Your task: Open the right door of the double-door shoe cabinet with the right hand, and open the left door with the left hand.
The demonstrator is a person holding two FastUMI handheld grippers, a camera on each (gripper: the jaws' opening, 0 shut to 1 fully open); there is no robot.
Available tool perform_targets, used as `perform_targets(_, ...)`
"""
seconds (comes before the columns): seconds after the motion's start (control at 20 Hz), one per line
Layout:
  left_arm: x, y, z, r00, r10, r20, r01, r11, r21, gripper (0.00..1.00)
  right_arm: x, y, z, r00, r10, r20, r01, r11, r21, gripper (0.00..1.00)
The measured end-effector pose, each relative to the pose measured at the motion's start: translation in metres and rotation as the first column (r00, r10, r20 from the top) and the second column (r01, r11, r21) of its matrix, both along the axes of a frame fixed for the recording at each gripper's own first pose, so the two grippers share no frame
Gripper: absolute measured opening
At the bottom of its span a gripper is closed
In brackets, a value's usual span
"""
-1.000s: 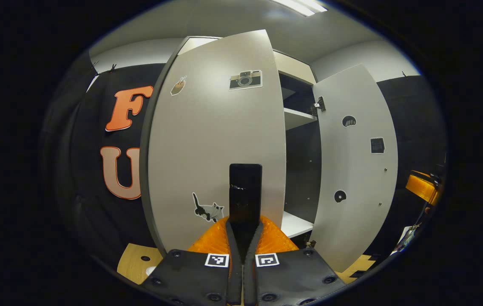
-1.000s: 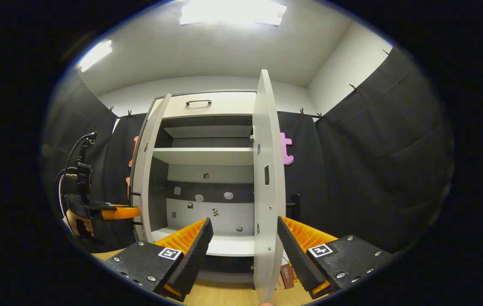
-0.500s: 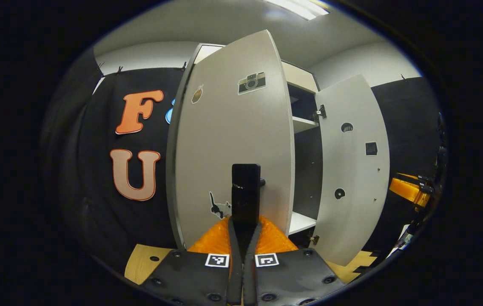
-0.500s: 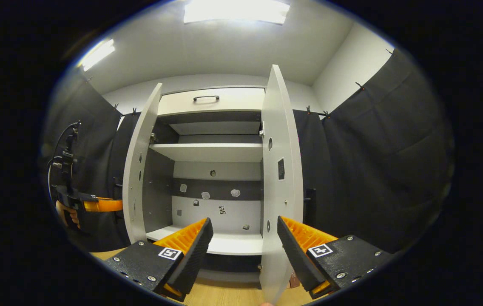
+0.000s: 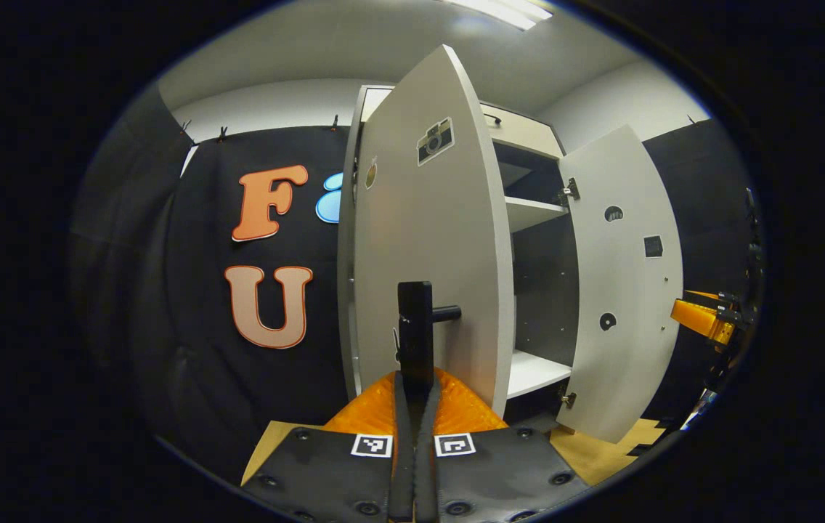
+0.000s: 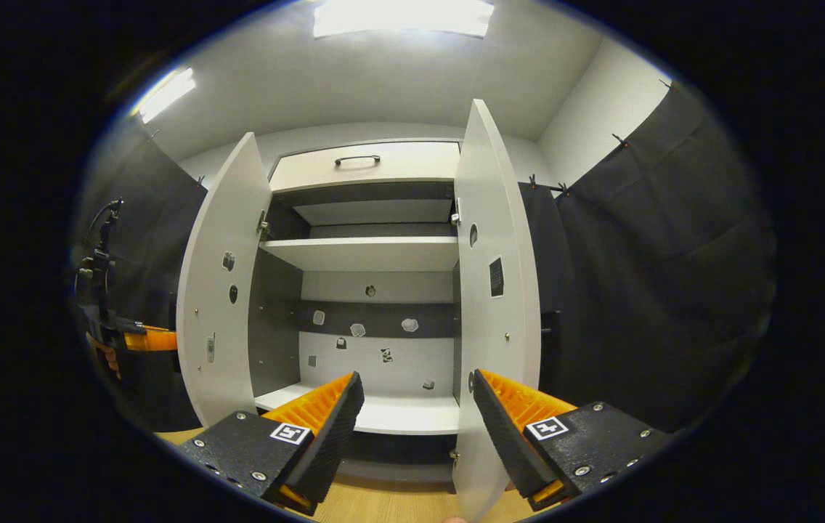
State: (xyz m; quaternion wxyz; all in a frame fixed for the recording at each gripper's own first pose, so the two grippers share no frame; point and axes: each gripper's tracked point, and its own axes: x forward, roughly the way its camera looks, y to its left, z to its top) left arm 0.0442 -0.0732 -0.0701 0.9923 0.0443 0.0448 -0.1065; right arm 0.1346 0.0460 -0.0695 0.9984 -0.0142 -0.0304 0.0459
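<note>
In the left gripper view my left gripper (image 5: 415, 388) is shut on the black bar handle (image 5: 415, 319) of the grey left door (image 5: 427, 232), which stands swung well out from the shoe cabinet. The right door (image 5: 623, 290) hangs open beyond it, and the orange right gripper (image 5: 699, 317) shows at the far right. In the right gripper view my right gripper (image 6: 416, 410) is open and holds nothing. The right door (image 6: 492, 319) stands nearly edge-on just past its right finger (image 6: 503, 428). The left door (image 6: 220, 305) is open, with the left gripper (image 6: 144, 340) behind it.
The cabinet's inside (image 6: 376, 349) is bare, with white shelves (image 6: 362, 254) and small stickers on its back wall. A drawer with a black handle (image 6: 356, 158) sits on top. Black cloth walls close in both sides. The floor (image 6: 383, 501) is light wood.
The left door has swung farther open with my left gripper holding its handle. The right door has also turned a little wider. My right gripper stays open.
</note>
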Motion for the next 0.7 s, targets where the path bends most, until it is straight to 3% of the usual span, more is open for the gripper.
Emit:
perform_targets(0.2, 0.003, 0.042, 0.013, 0.996, 0.088, 0.022, -0.089, 0.995, 0.05, 0.07, 0.001, 0.006, -0.001, 1.0, 0.017, -0.008, -0.017, 1.0, 0.002, 0.93)
perform_targets(0.35, 0.009, 0.071, 0.015, 0.991, 0.135, 0.017, -0.135, 0.991, 0.021, 0.06, 0.002, 0.009, -0.001, 1.0, 0.022, -0.005, -0.022, 1.0, 0.001, 0.93)
perform_targets(0.45, 0.006, 0.068, 0.019, 0.995, 0.1, 0.01, -0.1, 0.995, -0.018, 0.06, 0.002, 0.01, -0.001, 1.0, 0.025, -0.005, -0.025, 1.0, -0.002, 0.93)
perform_targets(0.7, -0.004, 0.068, 0.025, 0.995, 0.103, 0.019, -0.103, 0.995, 0.012, 0.06, 0.0, 0.014, -0.003, 0.999, 0.043, -0.019, -0.043, 0.999, -0.014, 0.92)
